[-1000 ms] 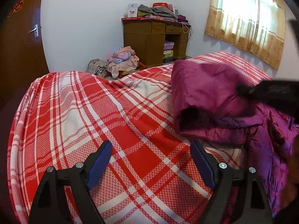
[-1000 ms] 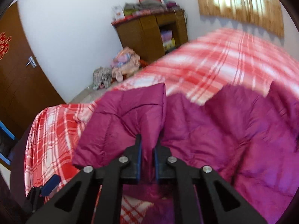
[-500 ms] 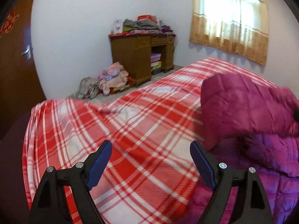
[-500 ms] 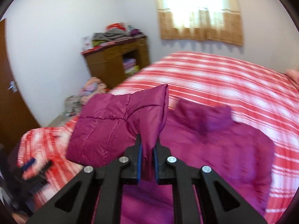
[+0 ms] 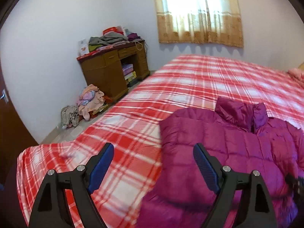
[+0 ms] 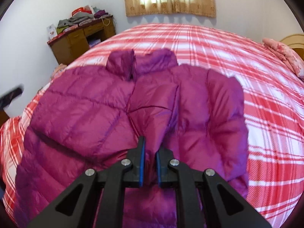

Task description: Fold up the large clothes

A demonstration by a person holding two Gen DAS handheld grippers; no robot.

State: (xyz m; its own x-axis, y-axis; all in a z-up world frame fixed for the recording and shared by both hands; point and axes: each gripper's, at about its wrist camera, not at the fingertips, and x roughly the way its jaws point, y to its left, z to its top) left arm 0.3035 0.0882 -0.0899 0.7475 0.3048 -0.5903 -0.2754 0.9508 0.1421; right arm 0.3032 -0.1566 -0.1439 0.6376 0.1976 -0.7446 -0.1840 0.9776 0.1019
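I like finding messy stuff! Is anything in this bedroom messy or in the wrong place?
Yes. A heap of clothes lies on the floor beside the wooden desk, and more clothes are piled loosely on its top. On the bed, the purple puffer jacket is only half folded, one sleeve pinched in the right gripper.

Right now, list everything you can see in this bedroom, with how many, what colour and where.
Puffer jacket: one, magenta, spread on the bed, collar toward the window.
Bed cover: one, red and white plaid.
Desk: one, brown wood, against the far wall, folded clothes on top.
Clothes pile: one, mixed pastel, on the floor by the desk.
Curtain: one, tan, over the window.
Pillow: one, pink, at the bed's right.
Left gripper: black, blue pads, open, empty.
Right gripper: shut on jacket fabric.
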